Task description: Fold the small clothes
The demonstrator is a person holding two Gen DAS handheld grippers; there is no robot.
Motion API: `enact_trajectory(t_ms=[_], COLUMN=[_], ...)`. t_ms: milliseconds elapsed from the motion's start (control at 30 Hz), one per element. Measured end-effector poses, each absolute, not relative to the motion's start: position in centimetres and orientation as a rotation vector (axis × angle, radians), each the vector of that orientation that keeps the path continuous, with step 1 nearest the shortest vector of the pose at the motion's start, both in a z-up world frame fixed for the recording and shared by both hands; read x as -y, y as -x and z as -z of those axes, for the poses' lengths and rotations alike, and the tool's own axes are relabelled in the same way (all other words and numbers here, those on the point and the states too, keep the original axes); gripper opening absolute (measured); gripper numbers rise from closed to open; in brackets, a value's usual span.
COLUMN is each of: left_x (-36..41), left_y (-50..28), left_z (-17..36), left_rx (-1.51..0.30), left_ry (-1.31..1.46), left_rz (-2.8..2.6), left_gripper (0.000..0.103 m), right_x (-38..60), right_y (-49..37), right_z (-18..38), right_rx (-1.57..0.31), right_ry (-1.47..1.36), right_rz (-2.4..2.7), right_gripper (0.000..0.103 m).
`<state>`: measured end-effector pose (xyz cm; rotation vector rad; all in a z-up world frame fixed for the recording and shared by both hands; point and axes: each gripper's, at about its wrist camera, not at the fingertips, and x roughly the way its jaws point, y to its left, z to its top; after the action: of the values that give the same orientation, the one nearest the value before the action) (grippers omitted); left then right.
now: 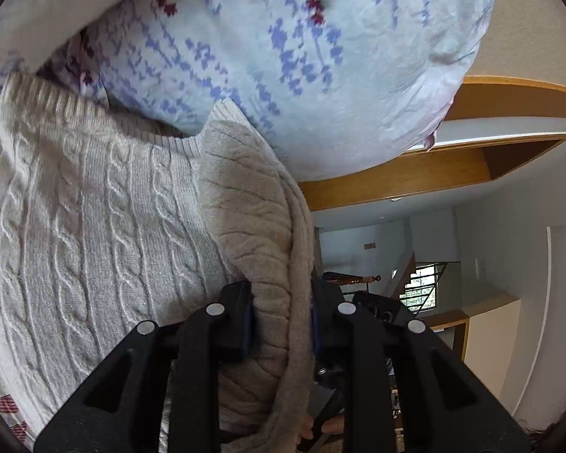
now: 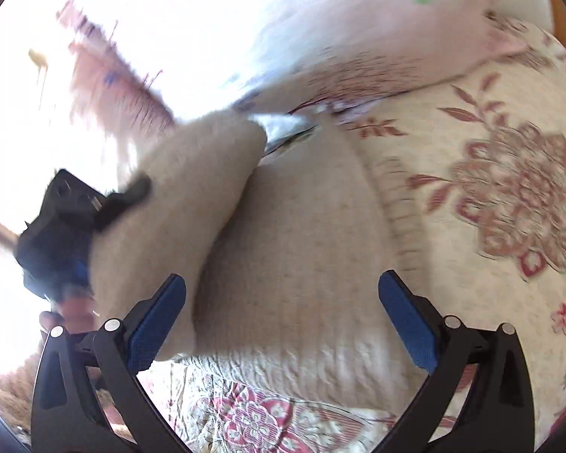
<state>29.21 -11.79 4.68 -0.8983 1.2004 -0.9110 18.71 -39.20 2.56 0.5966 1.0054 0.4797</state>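
**Sweater held up at one edge**

Left wrist: we see our left gripper [image 1: 281, 324] pinching a bunched fold of the cream cable-knit sweater [image 1: 94, 219], beside a patterned pillow [image 1: 302, 56].

Right wrist: our right gripper [image 2: 283, 324] hangs spread over the sweater, which lies on a floral bedspread [image 2: 509, 196].

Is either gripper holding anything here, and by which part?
The left gripper is shut on a folded-over side flap of the cream cable-knit sweater, lifting it. The right gripper is open above the sweater, holding nothing.
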Motion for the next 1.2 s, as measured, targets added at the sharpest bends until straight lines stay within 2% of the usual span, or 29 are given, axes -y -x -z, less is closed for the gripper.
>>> enact_trajectory(t_ms=[167, 267, 367, 433, 533, 667, 700, 733, 800, 867, 900, 933, 1033, 1200], left_x=[14.2, 15.0, 15.5, 15.1, 12.6, 8.4, 7.3, 5.9, 4.2, 2.4, 2.3, 2.2, 2.6, 4.8], left_y=[-28.8, -28.6, -28.3, -27.9, -27.0, -26.4, -26.0, -25.3, -24.6, -24.0, -23.9, -23.6, -23.3, -23.3], left_z=[-1.5, -1.9, -2.9, -4.0, -5.9, -8.3, -8.5, -8.3, -7.9, -6.9, -6.5, -6.0, -5.0, -5.3], left_rx=[-1.299, -1.292, -1.277, -1.250, -1.200, -1.135, -1.132, -1.130, -1.134, -1.151, -1.164, -1.178, -1.197, -1.187], left_ry=[0.867, 0.812, 0.828, 0.860, 0.857, 0.656, 0.610, 0.582, 0.560, 0.555, 0.550, 0.546, 0.510, 0.425], left_rz=[0.837, 0.811, 0.858, 0.916, 0.923, 0.733, 0.676, 0.634, 0.571, 0.529, 0.514, 0.505, 0.510, 0.530], left_gripper=[0.023, 0.029, 0.053, 0.075, 0.086, 0.089, 0.089, 0.089, 0.089, 0.090, 0.090, 0.090, 0.090, 0.090], right_x=[43.8, 44.8, 44.3, 42.8, 41.9, 41.0, 40.7, 40.5, 40.0, 39.3, 38.8, 38.3, 37.2, 37.0], right_y=[-19.5, -20.0, -21.9, -22.2, -23.0, -23.3, -23.5, -23.7, -24.3, -24.9, -25.3, -25.4, -25.2, -24.0], right_z=[-1.5, -1.5, -1.3, -1.2, -0.5, -0.3, -0.2, -0.1, 0.1, 0.4, 0.5, 0.6, -1.1, -7.2], right_rx=[-0.983, -0.971, -1.008, -1.059, -1.123, -1.169, -1.184, -1.203, -1.239, -1.256, -1.266, -1.275, -1.207, -0.960], right_ry=[-0.780, -0.860, -0.928, -0.968, -0.996, -0.972, -0.959, -0.940, -0.907, -0.887, -0.866, -0.833, -0.732, -0.588], right_rz=[-0.448, -0.479, -0.546, -0.584, -0.597, -0.616, -0.612, -0.604, -0.588, -0.576, -0.570, -0.554, -0.554, -0.558], right_gripper=[0.102, 0.102, 0.097, 0.095, 0.092, 0.080, 0.073, 0.067, 0.064, 0.053, 0.033, 0.019, 0.017, 0.015])
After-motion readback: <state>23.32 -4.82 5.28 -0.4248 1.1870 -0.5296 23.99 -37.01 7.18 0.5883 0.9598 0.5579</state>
